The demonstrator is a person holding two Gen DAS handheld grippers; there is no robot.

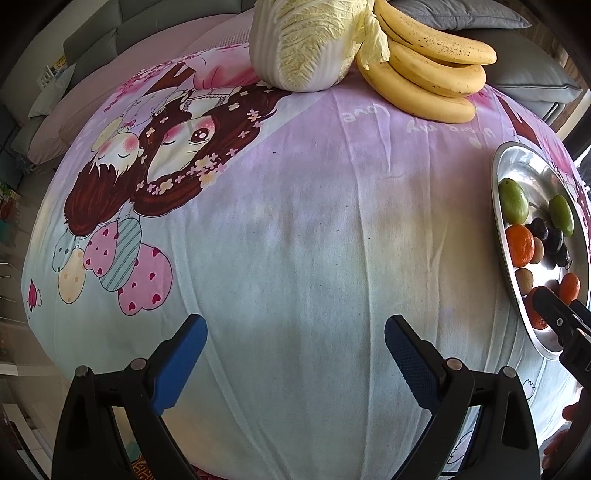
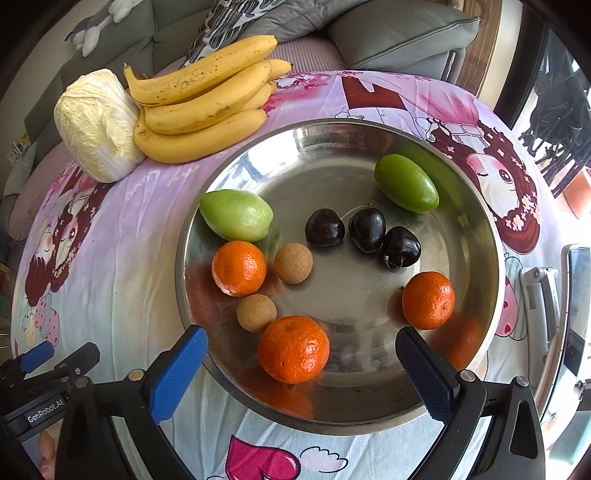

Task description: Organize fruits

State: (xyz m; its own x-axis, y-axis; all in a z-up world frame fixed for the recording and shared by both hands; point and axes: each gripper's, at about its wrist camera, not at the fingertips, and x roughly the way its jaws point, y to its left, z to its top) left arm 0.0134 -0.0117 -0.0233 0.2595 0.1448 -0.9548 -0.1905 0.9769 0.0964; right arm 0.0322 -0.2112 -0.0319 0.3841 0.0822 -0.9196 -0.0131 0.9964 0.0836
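Observation:
A steel bowl (image 2: 480,229) on the cartoon-print tablecloth holds three oranges (image 2: 293,349), two green fruits (image 2: 236,214), three dark cherries (image 2: 367,229) and two small brown round fruits (image 2: 293,263). My right gripper (image 2: 301,363) is open, its jaws on either side of the nearest orange at the bowl's near rim, not touching it. My left gripper (image 1: 295,354) is open and empty over bare cloth, left of the bowl (image 1: 517,162). A bunch of bananas (image 2: 199,107) lies at the table's far side.
A napa cabbage (image 2: 98,125) lies beside the bananas (image 1: 428,62); it also shows in the left wrist view (image 1: 306,40). A grey sofa with cushions (image 2: 399,33) stands behind the table. A phone on a stand (image 2: 576,306) is at the right edge.

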